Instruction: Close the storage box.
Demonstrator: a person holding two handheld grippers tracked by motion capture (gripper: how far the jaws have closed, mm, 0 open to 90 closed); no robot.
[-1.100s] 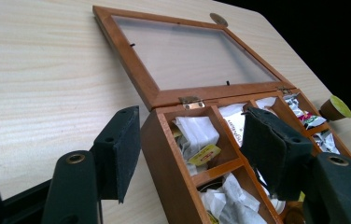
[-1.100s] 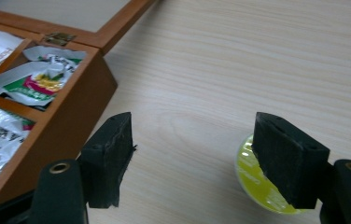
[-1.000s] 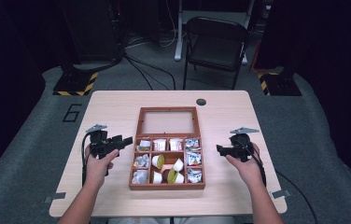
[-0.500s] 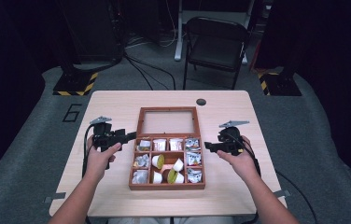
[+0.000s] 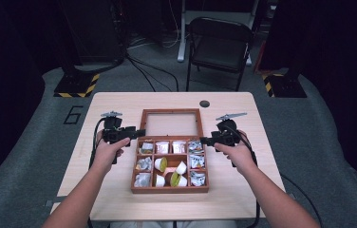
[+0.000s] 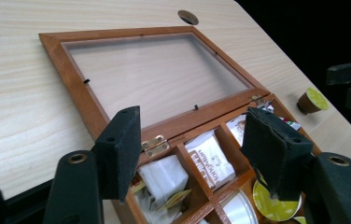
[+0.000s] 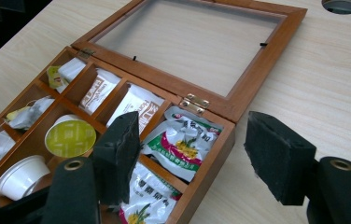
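- Wooden box (image 5: 169,161) sits mid-table (image 5: 119,102), same spot as 0.5 s ago; glass lid (image 5: 171,123) lies flat open behind it.
- Left gripper (image 5: 136,132) has edged inward since then: tips now at the box's far-left corner, above the hinge (image 6: 154,144). Jaws released, nothing between them.
- Right gripper (image 5: 205,140) also moved in, tips now at the box's right rim by the top-right compartment of colourful sachets (image 7: 183,140). Jaws spread, empty.
- Compartments hold tea packets (image 7: 96,93), white and green-lidded cups (image 7: 70,138).
- One green-topped capsule (image 6: 312,101) rests on the table outside the box, seen in the left gripper view.
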